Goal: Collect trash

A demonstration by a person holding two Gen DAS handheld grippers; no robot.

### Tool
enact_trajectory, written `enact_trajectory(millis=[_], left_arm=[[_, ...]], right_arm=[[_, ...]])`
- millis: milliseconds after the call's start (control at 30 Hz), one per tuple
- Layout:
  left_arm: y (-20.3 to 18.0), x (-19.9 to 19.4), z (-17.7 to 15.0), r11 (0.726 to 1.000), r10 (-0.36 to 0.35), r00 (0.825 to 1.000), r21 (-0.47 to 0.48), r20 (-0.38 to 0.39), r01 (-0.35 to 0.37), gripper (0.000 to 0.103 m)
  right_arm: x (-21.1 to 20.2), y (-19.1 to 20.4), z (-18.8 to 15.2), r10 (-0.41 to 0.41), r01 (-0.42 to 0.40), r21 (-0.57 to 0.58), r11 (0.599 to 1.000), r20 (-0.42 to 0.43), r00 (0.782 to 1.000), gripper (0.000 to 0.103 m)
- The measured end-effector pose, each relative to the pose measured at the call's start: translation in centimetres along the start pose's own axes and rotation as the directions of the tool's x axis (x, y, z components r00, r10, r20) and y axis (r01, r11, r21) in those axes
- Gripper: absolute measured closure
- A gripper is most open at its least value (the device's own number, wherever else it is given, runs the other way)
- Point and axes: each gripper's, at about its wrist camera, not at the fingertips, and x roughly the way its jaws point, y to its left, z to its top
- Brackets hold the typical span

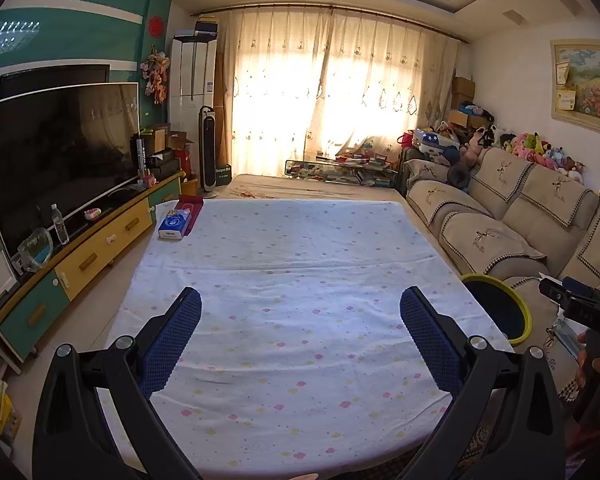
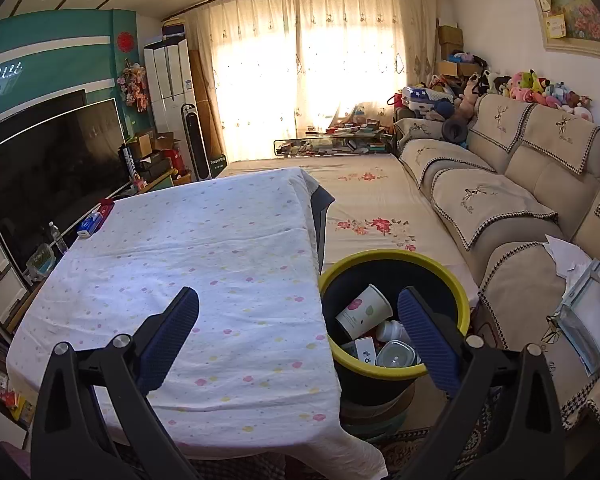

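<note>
A black bin with a yellow rim (image 2: 396, 264) stands right of the table (image 2: 188, 240). Inside lie a paper cup (image 2: 362, 312), a small white bottle (image 2: 392, 330), a clear lidded container (image 2: 396, 354) and a small box (image 2: 366, 348). My right gripper (image 2: 298, 308) is open and holds nothing, its right finger above the bin's mouth, its left finger above the tablecloth. My left gripper (image 1: 300, 308) hangs open over the near part of the table (image 1: 292, 248), nothing between its fingers. The bin (image 1: 500, 308) shows at the table's right edge, with the right gripper (image 1: 572, 300) just beyond it.
A blue tissue pack (image 1: 175, 222) and a red box (image 1: 192, 205) lie at the table's far left corner. A TV (image 1: 56, 156) on a low cabinet (image 1: 84, 256) runs along the left. The sofa (image 2: 520, 200) on the right carries papers and a plastic bag (image 2: 588, 312).
</note>
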Motion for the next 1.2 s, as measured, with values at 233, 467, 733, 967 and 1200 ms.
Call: enact_trajectory(millis=[233, 467, 733, 967, 1200], left_arm=[[-0.2, 0.3, -0.1, 1.000, -0.005, 1.000, 0.005, -0.007, 0.005, 0.005], [-0.1, 0.5, -0.1, 1.000, -0.006, 1.000, 0.006, -0.012, 0.006, 0.005], [-0.2, 0.7, -0.2, 1.000, -0.008, 1.000, 0.010, -0.014, 0.009, 0.005], [-0.2, 1.1, -0.3, 1.000, -0.014, 1.000, 0.010, -0.023, 0.014, 0.005], [0.0, 1.2, -0.3, 1.000, -0.016, 1.000, 0.014, -0.027, 0.017, 0.005]], right_arm=[[0.1, -0.3, 0.0, 0.006, -0.006, 0.003, 1.000, -0.006, 1.000, 0.008], [0.6, -0.5, -0.1, 0.012, -0.012, 0.008, 1.000, -0.015, 1.000, 0.008], [0.8, -0.5, -0.2, 0.017, -0.017, 0.010, 1.000, -0.018, 1.000, 0.008], [1.0, -0.5, -0.4, 0.018, -0.018, 0.012, 1.000, -0.020, 1.000, 0.008], [1.2, -0.3, -0.6, 0.018, -0.018, 0.013, 1.000, -0.023, 1.000, 0.008]])
